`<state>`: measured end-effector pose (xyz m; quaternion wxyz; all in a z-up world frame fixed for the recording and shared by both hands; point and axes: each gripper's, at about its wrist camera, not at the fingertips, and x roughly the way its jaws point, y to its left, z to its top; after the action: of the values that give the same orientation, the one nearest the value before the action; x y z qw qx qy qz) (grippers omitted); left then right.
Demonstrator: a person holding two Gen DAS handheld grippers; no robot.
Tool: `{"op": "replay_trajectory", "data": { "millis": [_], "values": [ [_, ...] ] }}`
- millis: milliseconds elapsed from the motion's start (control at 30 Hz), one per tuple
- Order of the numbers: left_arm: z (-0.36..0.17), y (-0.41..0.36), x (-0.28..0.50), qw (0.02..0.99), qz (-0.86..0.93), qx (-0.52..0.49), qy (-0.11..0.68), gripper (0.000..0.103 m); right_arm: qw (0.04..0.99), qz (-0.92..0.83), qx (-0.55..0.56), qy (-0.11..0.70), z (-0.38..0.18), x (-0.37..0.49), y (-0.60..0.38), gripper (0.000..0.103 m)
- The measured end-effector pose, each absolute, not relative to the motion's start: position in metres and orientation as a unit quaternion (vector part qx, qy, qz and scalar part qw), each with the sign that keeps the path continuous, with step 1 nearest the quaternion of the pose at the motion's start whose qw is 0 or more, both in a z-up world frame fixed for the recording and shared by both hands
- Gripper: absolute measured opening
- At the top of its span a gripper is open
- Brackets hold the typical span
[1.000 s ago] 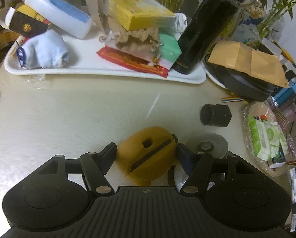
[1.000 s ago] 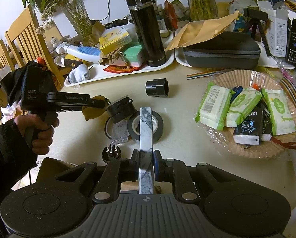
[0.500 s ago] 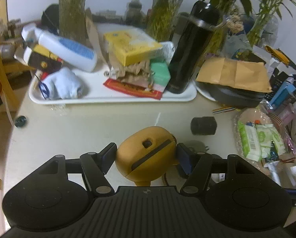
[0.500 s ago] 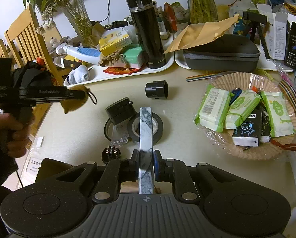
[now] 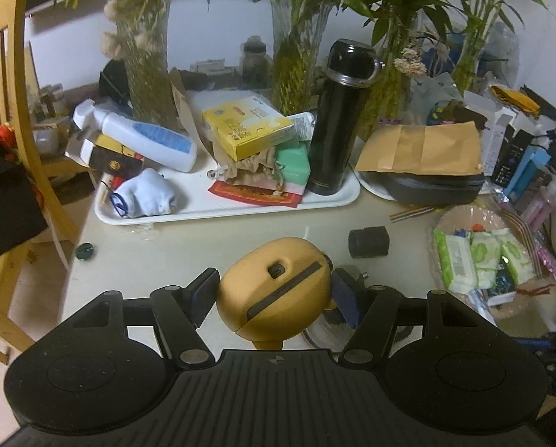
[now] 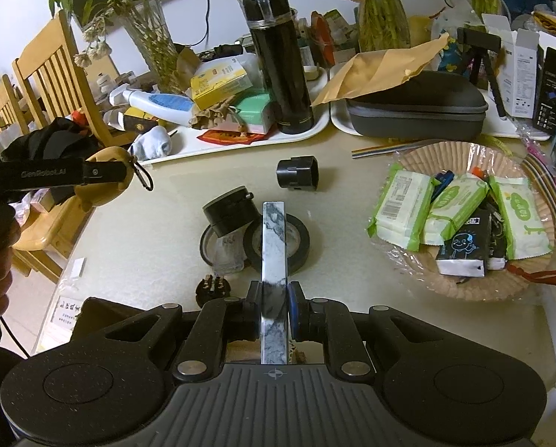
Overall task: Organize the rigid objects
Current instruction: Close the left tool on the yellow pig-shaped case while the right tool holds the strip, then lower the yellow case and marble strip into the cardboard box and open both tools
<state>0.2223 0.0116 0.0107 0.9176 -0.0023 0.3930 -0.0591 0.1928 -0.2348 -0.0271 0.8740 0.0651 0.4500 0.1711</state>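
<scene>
My left gripper (image 5: 274, 294) is shut on a round yellow-brown case (image 5: 278, 287) with a dark slot, held up above the table's left edge. It also shows in the right wrist view (image 6: 106, 182), with a small loop hanging from it. My right gripper (image 6: 274, 313) is shut on a grey-white marbled bar (image 6: 274, 260) that points forward over a black tape roll (image 6: 278, 242). A black cylinder (image 6: 229, 210), a black cap (image 6: 298, 173) and a small black plug (image 6: 212, 288) lie on the table.
A white tray (image 5: 211, 216) holds a black flask (image 5: 337, 119), a lotion bottle, a yellow box and a sock. A paper basket (image 6: 464, 223) of wipe packs sits right. A grey zip case (image 6: 416, 111) lies behind it. A wooden chair (image 6: 50, 74) stands left.
My left gripper has lifted the yellow-brown case off the table and carried it up and back toward the left edge. My right gripper has kept still with the bar.
</scene>
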Motion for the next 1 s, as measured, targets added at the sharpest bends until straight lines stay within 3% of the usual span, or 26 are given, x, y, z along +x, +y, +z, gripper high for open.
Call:
{"op": "replay_trajectory", "data": {
  "millis": [467,1000],
  "values": [
    [0.021,-0.006,0.163,0.913,-0.066,0.007,0.402,0.065,0.868,0.203,0.064,0.449,-0.025,0.172,-0.225,0.017],
    [-0.008,-0.039,0.114,0.892,-0.108,0.018,0.439,0.065,0.864,0.214,0.068,0.450,-0.025,0.137,-0.229,0.017]
  ]
}}
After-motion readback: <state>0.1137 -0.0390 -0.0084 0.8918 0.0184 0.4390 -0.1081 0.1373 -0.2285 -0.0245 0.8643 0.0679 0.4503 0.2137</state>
